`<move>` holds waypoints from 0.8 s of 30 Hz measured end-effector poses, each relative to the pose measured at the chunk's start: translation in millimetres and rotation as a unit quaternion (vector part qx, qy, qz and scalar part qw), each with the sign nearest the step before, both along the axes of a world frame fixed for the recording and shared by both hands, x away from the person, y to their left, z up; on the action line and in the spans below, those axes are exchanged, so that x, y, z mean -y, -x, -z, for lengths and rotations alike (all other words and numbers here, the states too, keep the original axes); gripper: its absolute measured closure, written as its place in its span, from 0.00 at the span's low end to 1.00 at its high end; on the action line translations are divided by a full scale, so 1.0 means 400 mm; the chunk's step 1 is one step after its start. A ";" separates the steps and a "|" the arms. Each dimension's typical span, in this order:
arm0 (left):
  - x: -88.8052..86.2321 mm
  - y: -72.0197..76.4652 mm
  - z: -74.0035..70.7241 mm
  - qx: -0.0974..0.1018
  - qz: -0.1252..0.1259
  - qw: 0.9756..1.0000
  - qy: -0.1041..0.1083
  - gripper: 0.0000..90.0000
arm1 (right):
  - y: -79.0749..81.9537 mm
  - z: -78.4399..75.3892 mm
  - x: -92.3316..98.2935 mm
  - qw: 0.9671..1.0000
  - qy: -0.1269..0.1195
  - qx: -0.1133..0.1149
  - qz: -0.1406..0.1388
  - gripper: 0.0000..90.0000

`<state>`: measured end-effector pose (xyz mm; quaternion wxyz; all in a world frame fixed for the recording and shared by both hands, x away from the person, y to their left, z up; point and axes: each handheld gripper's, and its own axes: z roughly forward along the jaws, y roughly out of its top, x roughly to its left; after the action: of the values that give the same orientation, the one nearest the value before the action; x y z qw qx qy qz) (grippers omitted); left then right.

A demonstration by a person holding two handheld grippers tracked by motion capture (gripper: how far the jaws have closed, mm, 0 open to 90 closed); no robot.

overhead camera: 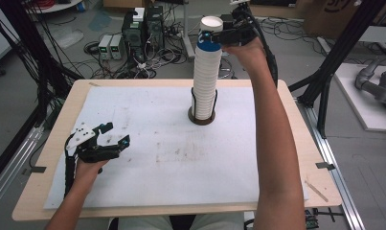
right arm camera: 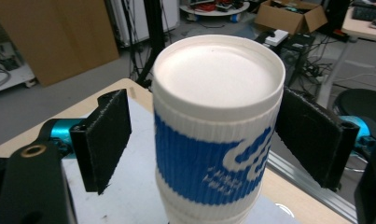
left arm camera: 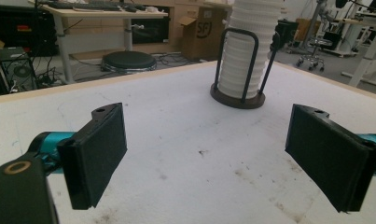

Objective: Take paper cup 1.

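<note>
A white mat (overhead camera: 171, 158), scuffed with faint brown marks, is seen across the middle of the high view, laid on a light wooden table (overhead camera: 47, 163) whose edge shows around it. Beyond the table, in the upper part of the frame, a grey floor is strewn with cables and computer boxes (overhead camera: 142, 28); cardboard boxes are made out at the upper right.

At the lower left of the high view, the left gripper (overhead camera: 113, 134) is held low over the mat by a hand coming in from the bottom edge, its jaws spread wide with nothing between them. In the left gripper view the bare mat is seen between them.

Above centre, a tall stack of white paper cups (overhead camera: 206, 81) is stood upright in a dark wire holder (overhead camera: 201, 118) on the mat. The top cup (right arm camera: 213, 140), banded in blue, is flanked by the jaws of the right gripper (overhead camera: 218, 37), reached in from the right on a raised forearm. In the right gripper view the jaws are apart; the right-hand pad seems to touch the cup's rim, though this cannot be told for certain.
</note>
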<state>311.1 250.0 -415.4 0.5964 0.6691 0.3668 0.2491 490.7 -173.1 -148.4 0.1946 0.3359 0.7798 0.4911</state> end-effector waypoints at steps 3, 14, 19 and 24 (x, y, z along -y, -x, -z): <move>-0.001 0.000 0.000 0.000 -0.001 1.000 0.001 0.14 | -0.010 -0.001 -0.013 1.000 -0.001 0.004 0.003 0.21; -0.003 0.000 0.001 -0.002 0.000 1.000 0.003 0.14 | -0.014 -0.010 -0.020 1.000 0.005 0.015 0.019 0.32; -0.001 -0.001 0.001 -0.001 0.001 1.000 0.002 0.14 | -0.006 -0.024 -0.015 0.999 -0.005 0.028 0.019 0.33; -0.001 0.000 0.001 -0.001 0.002 1.000 0.004 0.14 | 0.010 -0.050 -0.009 0.999 -0.009 0.048 0.023 0.33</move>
<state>311.1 250.5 -415.7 0.5994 0.6678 0.3666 0.2457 486.8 -169.7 -128.5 0.2397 0.3313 0.7575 0.5089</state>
